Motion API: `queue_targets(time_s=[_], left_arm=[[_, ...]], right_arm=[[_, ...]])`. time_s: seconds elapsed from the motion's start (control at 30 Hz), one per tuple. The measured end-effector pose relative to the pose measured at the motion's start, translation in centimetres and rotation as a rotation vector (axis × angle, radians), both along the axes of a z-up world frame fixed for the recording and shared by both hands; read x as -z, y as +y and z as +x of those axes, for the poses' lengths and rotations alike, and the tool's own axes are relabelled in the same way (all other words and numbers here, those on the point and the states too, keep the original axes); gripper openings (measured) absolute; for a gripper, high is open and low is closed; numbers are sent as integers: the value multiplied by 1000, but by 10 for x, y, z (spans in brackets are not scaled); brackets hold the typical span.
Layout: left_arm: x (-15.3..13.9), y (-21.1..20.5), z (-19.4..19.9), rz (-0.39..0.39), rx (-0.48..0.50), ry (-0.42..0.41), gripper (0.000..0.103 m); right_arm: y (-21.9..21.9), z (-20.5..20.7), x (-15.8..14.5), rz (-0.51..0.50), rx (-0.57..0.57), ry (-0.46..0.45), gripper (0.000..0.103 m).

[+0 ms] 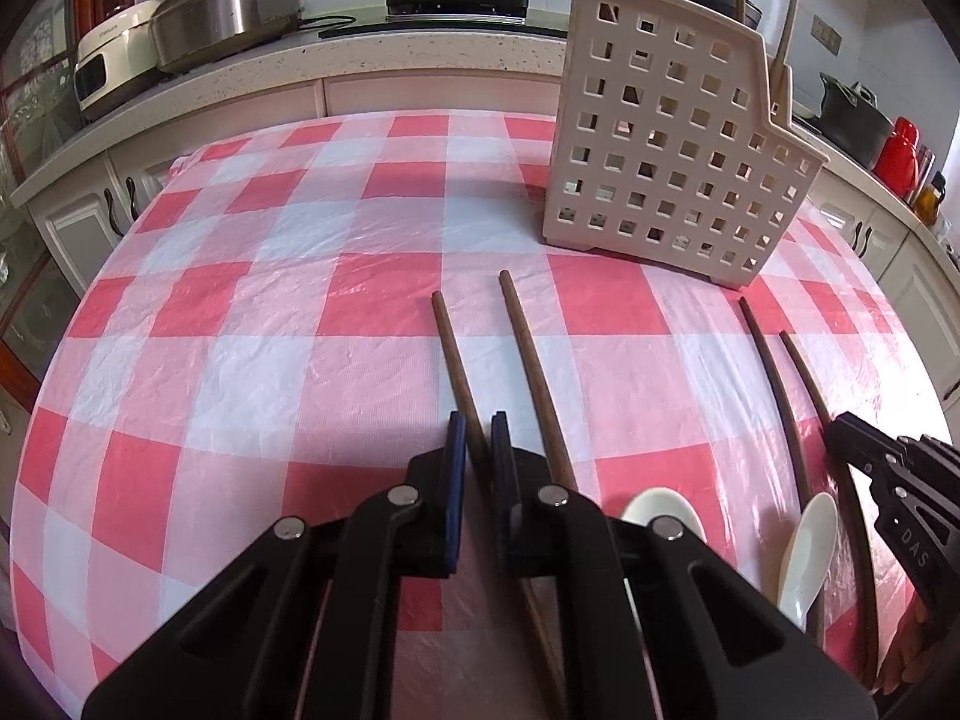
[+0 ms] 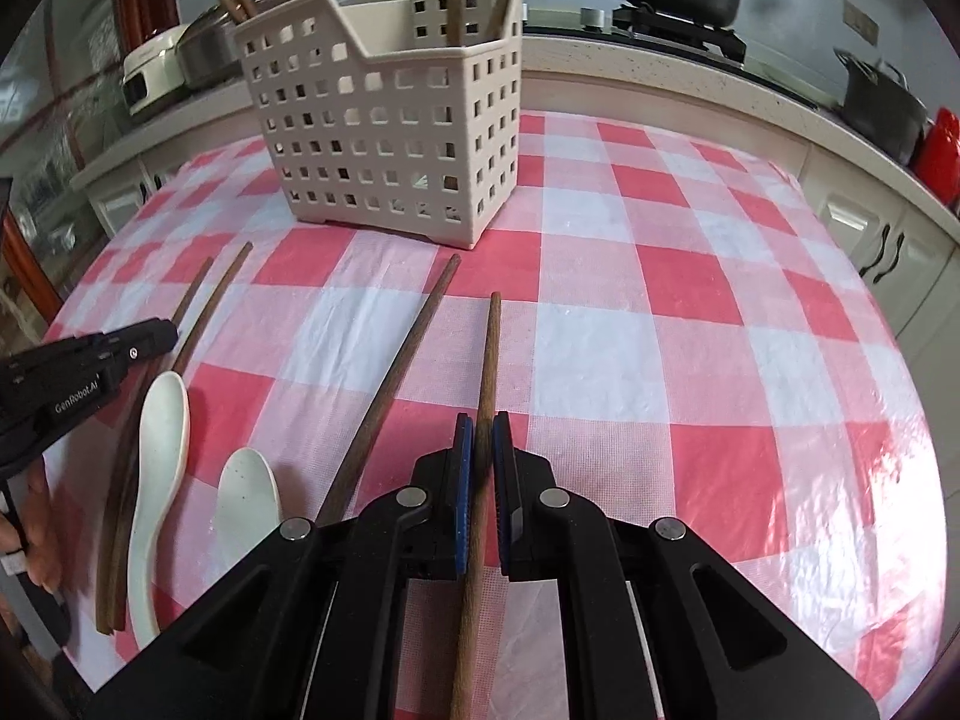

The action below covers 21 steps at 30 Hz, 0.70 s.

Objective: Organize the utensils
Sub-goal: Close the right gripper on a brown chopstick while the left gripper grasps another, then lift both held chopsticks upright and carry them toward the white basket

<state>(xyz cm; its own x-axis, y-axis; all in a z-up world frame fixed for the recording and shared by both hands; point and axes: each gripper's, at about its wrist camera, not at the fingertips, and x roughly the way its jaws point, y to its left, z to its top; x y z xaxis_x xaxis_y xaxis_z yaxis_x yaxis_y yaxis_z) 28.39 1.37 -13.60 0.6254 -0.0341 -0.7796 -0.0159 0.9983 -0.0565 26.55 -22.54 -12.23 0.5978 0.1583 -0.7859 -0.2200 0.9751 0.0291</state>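
Both claws clamped: left claw [image 1: 477,438] on 1 chopstick [image 1: 451,348], right claw [image 2: 483,441] on another chopstick [image 2: 491,360]. Basket [image 2: 384,138] ahead holds some sticks already; 2 chopsticks and 2 spoons [image 2: 159,480] left beside.

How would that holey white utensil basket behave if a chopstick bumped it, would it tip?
The utensil basket looks like thin perforated plastic, so probably light and apt to slide on the glossy tablecloth. Its base looks broad, so tipping seems unlikely, though the chopsticks standing inside lean and might rattle or shift.
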Motion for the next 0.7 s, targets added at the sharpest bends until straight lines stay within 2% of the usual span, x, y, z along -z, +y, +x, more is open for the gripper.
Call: queue_targets(time_s=[0.13, 0.27, 0.53, 0.7], left_arm=[[-2, 4, -2, -39, 12, 11, 7], [-11, 8, -14, -36, 16, -31, 7], [-41, 18, -42, -44, 4, -129, 7], [-59, 24, -58, -45, 1, -181, 7]], right_arm=[[-9, 3, -1, 47, 1, 29, 6], [-17, 1, -4, 104, 15, 25, 6], [-30, -11, -35, 240, 38, -84, 6], [-31, -21, -54, 258, 36, -154, 5]])
